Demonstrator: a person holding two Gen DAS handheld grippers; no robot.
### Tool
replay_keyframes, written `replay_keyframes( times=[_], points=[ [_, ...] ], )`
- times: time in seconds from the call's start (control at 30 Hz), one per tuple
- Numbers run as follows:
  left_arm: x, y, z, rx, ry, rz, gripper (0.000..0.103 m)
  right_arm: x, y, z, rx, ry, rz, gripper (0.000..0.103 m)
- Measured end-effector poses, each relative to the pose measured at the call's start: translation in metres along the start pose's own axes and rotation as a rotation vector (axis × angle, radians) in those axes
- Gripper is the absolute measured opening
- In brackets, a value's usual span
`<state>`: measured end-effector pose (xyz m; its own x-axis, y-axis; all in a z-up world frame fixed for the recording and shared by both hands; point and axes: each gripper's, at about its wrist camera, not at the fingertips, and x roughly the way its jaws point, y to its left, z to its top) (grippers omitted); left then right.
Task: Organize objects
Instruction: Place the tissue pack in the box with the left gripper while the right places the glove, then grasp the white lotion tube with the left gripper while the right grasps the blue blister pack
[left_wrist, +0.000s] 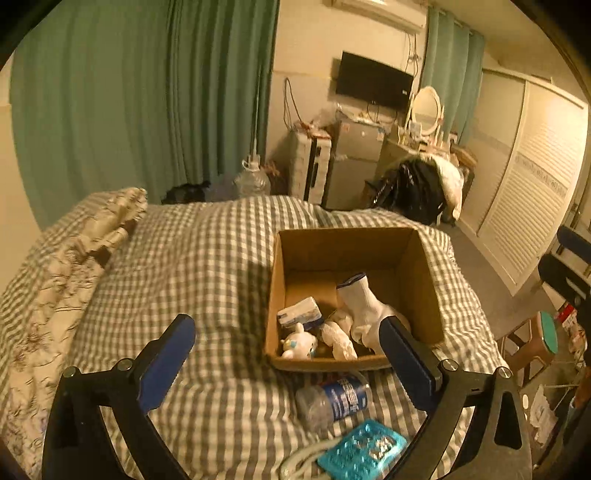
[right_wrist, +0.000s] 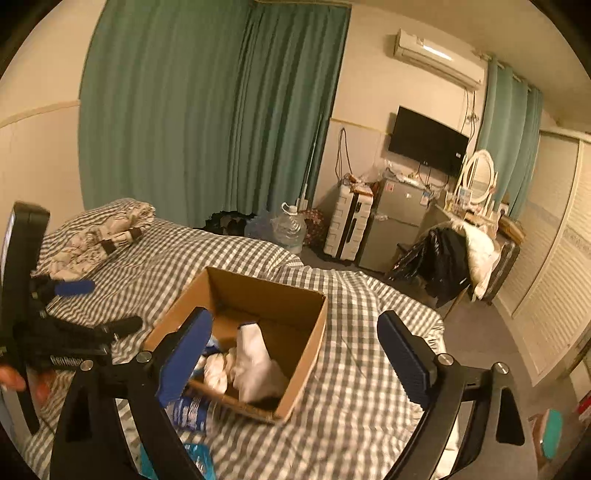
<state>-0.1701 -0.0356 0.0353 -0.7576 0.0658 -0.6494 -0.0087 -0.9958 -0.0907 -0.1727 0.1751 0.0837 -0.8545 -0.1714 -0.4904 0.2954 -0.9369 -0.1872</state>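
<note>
Cardboard box (left_wrist: 354, 295) sits on the checked bed (left_wrist: 207, 258), already holding a white sock (left_wrist: 364, 308) and plush toy (left_wrist: 299, 341). Near it, a plastic bottle (left_wrist: 334, 400) and teal packet (left_wrist: 364, 448) wait unsorted. Left gripper (left_wrist: 288, 354) and right gripper (right_wrist: 295, 347) both hover with jaws spread, holding nothing.

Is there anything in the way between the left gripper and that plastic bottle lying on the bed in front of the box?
Nothing visible blocks it. The left gripper is open above the checked bedspread, and the plastic bottle lies uncovered between the cardboard box and a teal packet.
</note>
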Motion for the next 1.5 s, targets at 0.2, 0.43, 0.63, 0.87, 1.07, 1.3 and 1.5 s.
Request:
replay_keyframes(
  times=[0.2, 0.43, 0.63, 0.87, 1.07, 1.3, 1.5],
  points=[
    [-0.043, 0.008, -0.031, 0.006, -0.017, 0.043, 0.103, -0.051, 0.007, -0.02, 0.023, 0.019, 0.097, 0.094],
    [-0.037, 0.021, -0.096, -0.035, 0.051, 0.109, 0.103, -0.061, 0.023, -0.072, 0.02, 0.076, 0.103, 0.095],
    [-0.001, 0.021, -0.148, -0.047, 0.176, 0.141, 0.103, -0.03, 0.037, -0.128, 0.039, 0.191, 0.101, 0.095],
    [0.03, 0.005, -0.177, -0.015, 0.278, 0.096, 0.103, -0.001, 0.037, -0.154, 0.076, 0.274, 0.12, 0.095],
    [0.045, -0.026, -0.181, 0.12, 0.324, 0.053, 0.083, 0.008, 0.036, -0.159, 0.102, 0.288, 0.131, 0.095],
    [0.037, -0.018, -0.179, 0.06, 0.297, 0.022, 0.056, 0.008, 0.039, -0.164, 0.105, 0.304, 0.136, 0.095],
    [0.014, -0.013, -0.17, 0.002, 0.237, -0.037, 0.037, 0.002, 0.041, -0.164, 0.091, 0.301, 0.123, 0.095]
  ],
)
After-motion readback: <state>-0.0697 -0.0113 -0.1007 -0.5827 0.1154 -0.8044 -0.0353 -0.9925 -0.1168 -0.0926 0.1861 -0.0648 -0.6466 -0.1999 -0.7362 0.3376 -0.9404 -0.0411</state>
